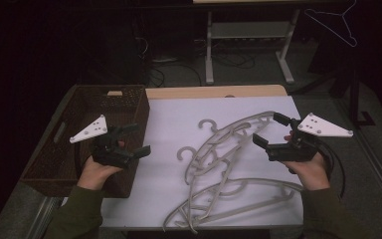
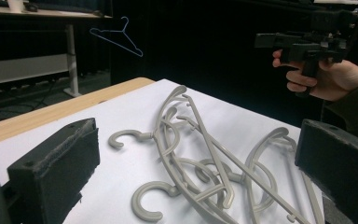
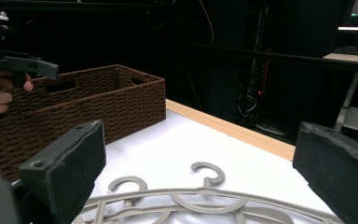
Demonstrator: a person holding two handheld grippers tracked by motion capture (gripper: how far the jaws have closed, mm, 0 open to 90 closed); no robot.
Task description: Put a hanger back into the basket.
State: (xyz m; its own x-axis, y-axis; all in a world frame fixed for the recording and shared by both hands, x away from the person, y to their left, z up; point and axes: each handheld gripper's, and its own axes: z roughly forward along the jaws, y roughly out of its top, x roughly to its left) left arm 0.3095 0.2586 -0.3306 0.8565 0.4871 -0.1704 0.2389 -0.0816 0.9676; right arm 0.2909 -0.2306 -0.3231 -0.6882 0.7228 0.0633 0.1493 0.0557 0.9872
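Note:
A tangled pile of several grey plastic hangers (image 1: 229,164) lies on the white table top, right of centre. My left gripper (image 1: 142,138) hovers open at the pile's left, beside the basket, with nothing between its jaws. My right gripper (image 1: 265,128) hovers open over the pile's upper right end, also empty. In the left gripper view the hangers (image 2: 200,163) lie below and ahead of the wide jaws of the left gripper (image 2: 198,135). In the right gripper view the hanger hooks (image 3: 207,175) sit below the spread jaws of the right gripper (image 3: 200,140).
A brown wicker basket (image 1: 139,107) stands at the table's left edge, its wall (image 3: 102,102) facing the right gripper. A thin wire hanger (image 1: 338,25) hangs at the far right behind the table. A white-legged desk (image 1: 248,30) stands beyond the wooden far edge (image 1: 214,92).

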